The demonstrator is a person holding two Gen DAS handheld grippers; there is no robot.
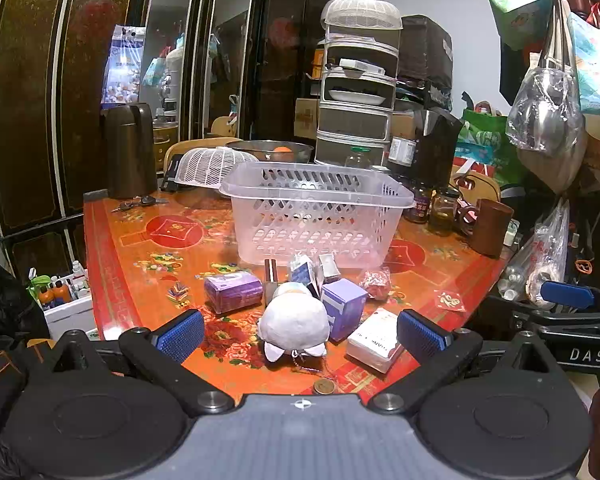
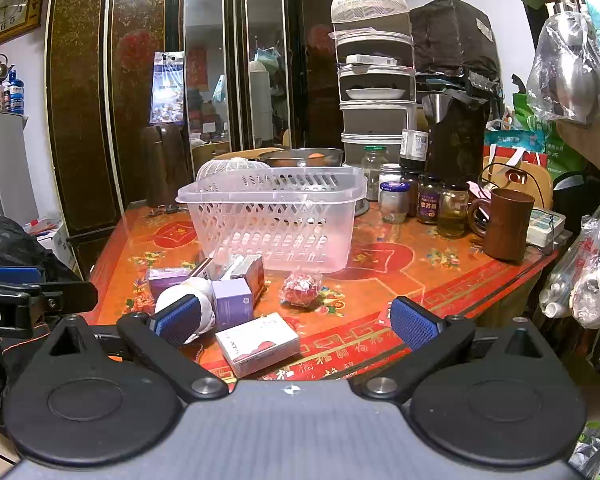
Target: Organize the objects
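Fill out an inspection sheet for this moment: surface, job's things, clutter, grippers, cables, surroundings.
Surface: red patterned table, glossy.
Job's things: clear basket empty; in front of it a white plush, purple boxes, white box, red packet.
Clutter: jars, brown mug, metal bowl, coin.
Grippers: left gripper and right gripper open, holding nothing.
Cables: thin black cord behind the mug.
Surroundings: dark cabinet, tiered rack, hanging bags.
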